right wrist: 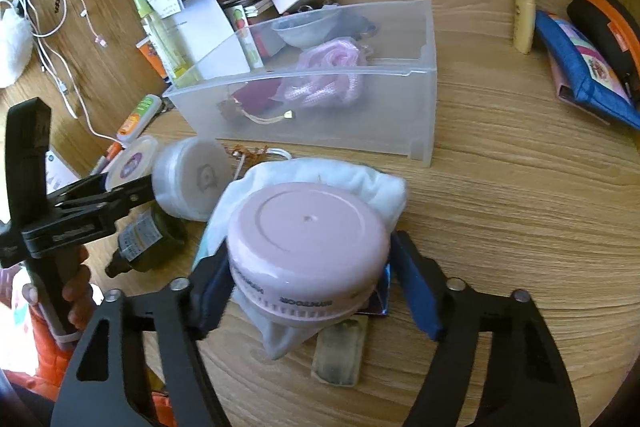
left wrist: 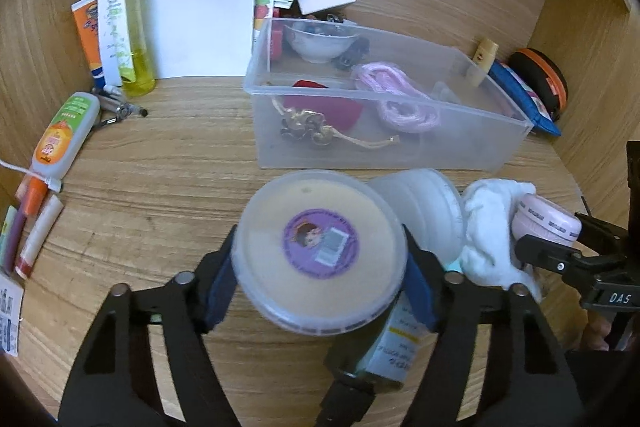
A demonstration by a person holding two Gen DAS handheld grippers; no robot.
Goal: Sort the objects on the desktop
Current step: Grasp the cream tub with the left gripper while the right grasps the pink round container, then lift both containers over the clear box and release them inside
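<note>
My left gripper is shut on a round cream tub with a purple sticker, held a little above the desk; the tub also shows in the right wrist view. My right gripper is shut on a round pink jar, over a white cloth; the jar also shows in the left wrist view. A clear plastic bin stands just beyond, holding a pink cord, a red pouch, a gold trinket and a white bowl.
A white round container lies between the two tubs, a dark bottle beneath. Bottles, tubes and pens lie at the left, papers behind. A blue pouch and an orange-black case lie right.
</note>
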